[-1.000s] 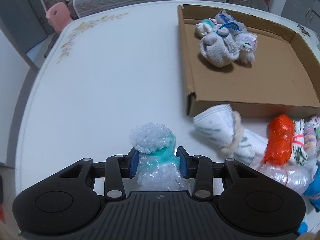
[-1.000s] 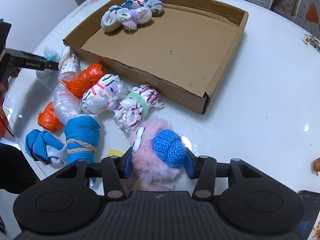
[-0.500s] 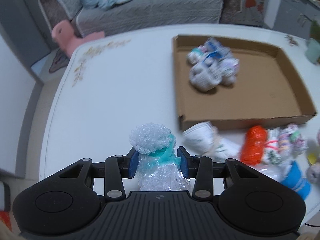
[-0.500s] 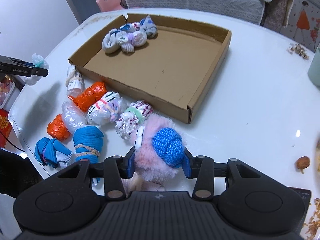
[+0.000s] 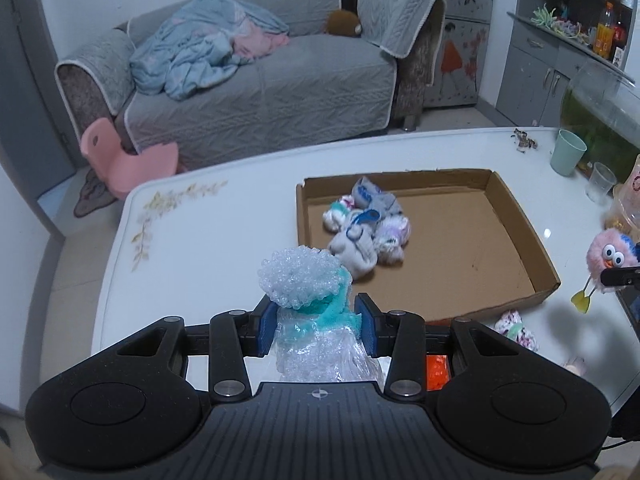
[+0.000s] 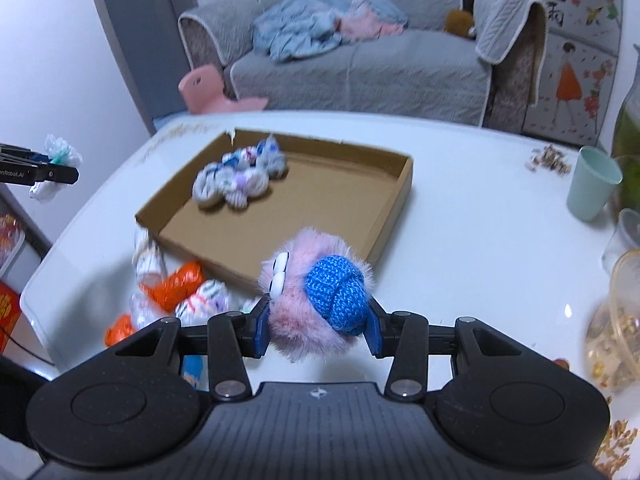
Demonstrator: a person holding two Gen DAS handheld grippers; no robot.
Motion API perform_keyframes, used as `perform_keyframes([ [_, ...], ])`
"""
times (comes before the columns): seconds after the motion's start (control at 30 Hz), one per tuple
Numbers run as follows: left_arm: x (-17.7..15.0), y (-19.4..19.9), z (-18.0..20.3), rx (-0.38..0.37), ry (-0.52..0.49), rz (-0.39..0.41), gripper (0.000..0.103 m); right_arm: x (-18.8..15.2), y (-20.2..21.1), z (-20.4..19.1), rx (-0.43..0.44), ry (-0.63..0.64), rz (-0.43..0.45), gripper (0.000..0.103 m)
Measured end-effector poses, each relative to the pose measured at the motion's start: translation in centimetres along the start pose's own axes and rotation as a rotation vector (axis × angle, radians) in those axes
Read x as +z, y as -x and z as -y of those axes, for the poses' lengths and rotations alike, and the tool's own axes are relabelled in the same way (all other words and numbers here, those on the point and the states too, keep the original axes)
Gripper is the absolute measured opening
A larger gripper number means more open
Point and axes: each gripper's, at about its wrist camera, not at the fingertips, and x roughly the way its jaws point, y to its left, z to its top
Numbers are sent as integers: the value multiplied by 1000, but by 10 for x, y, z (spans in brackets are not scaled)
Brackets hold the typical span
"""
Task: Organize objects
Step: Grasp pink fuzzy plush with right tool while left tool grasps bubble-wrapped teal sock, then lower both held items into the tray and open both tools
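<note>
My left gripper (image 5: pixel 316 326) is shut on a bubble-wrap bundle (image 5: pixel 304 280) tied with a teal band, held above the white table (image 5: pixel 200 248). My right gripper (image 6: pixel 316 326) is shut on a fluffy pink toy (image 6: pixel 296 316) with a blue knitted cap and white eyes, also lifted off the table. The pink toy (image 5: pixel 610 250) shows at the right edge of the left wrist view. A shallow cardboard tray (image 5: pixel 516 220) lies on the table with a cluster of rolled socks (image 5: pixel 366 236) in its far left corner. The tray (image 6: pixel 396 196) and socks (image 6: pixel 240 178) also show in the right wrist view.
Several wrapped bundles (image 6: pixel 176 284), orange, white and blue, lie on the table before the tray's near edge. A green cup (image 6: pixel 592 184), a clear cup (image 5: pixel 600 188) and a plastic container (image 6: pixel 616 320) stand at the right. A grey sofa (image 5: pixel 260 92) and a pink chair (image 5: pixel 124 160) are beyond the table.
Both grippers have risen with their loads and tilted up, so the tray looks smaller and the sofa and room have come into view.
</note>
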Motion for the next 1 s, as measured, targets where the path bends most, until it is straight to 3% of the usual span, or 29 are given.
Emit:
perform_keyframes([
  [0.5, 16, -43, 26, -61, -92, -22, 48, 26, -17, -3, 26, 35, 36, 41],
  [0.77, 18, -70, 18, -59, -106, -58, 48, 44, -26, -6, 43, 60, 51, 41],
  [1.0, 18, -94, 23, -73, -163, -83, 48, 67, -51, -29, 92, 134, 44, 41],
])
